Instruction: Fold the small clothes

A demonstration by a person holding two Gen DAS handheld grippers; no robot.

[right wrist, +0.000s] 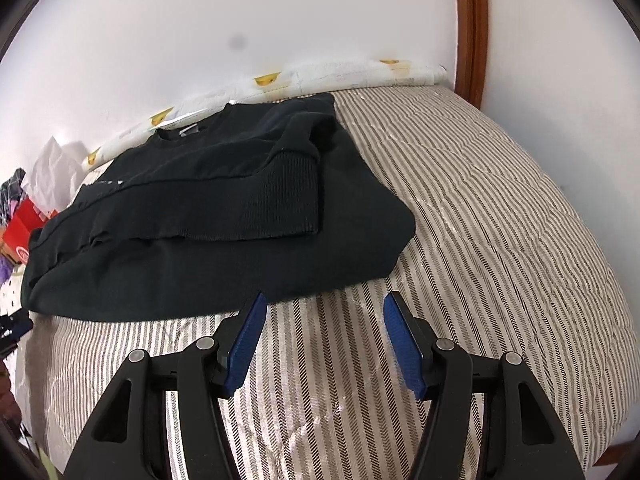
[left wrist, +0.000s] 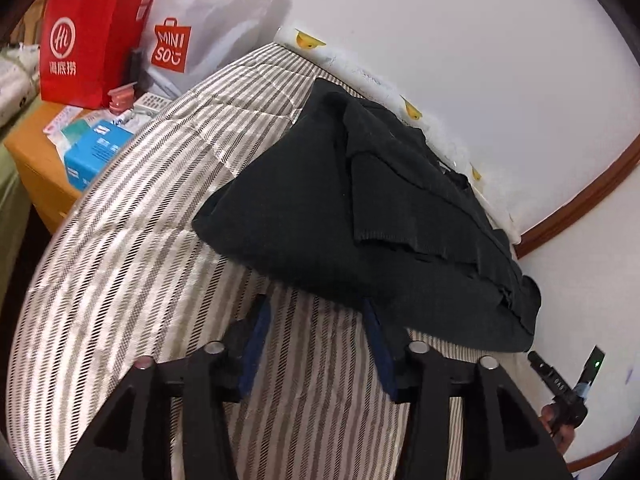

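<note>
One black sweater [left wrist: 360,216] on the striped bedspread [left wrist: 120,248], and that's the only garment out here. Two grippers over it. The left gripper [left wrist: 316,344] has its blue pads spread wide, nothing between them, with the sweater's near hem just ahead of its tips and its right pad right at the cloth's edge; touching or not, I can't tell. The right gripper [right wrist: 322,340] is spread wide too, empty, the sweater [right wrist: 208,216] lying ahead and to its left, hem just past its left pad.

The sweater's sleeves are folded in across the body, one ribbed cuff [right wrist: 288,200] lying on top. Beyond it, against the wall, a white cloth with yellow duck prints [right wrist: 280,80].

Far ahead-left of the left gripper, a wooden side table [left wrist: 36,168] with two shopping bags, one red [left wrist: 88,40], one white [left wrist: 208,20], plus one blue box [left wrist: 92,156] and small clutter too jumbled to name. Low at its right, the other tool [left wrist: 568,392] is cut off by the frame. Nothing stands between either gripper and the sweater.
</note>
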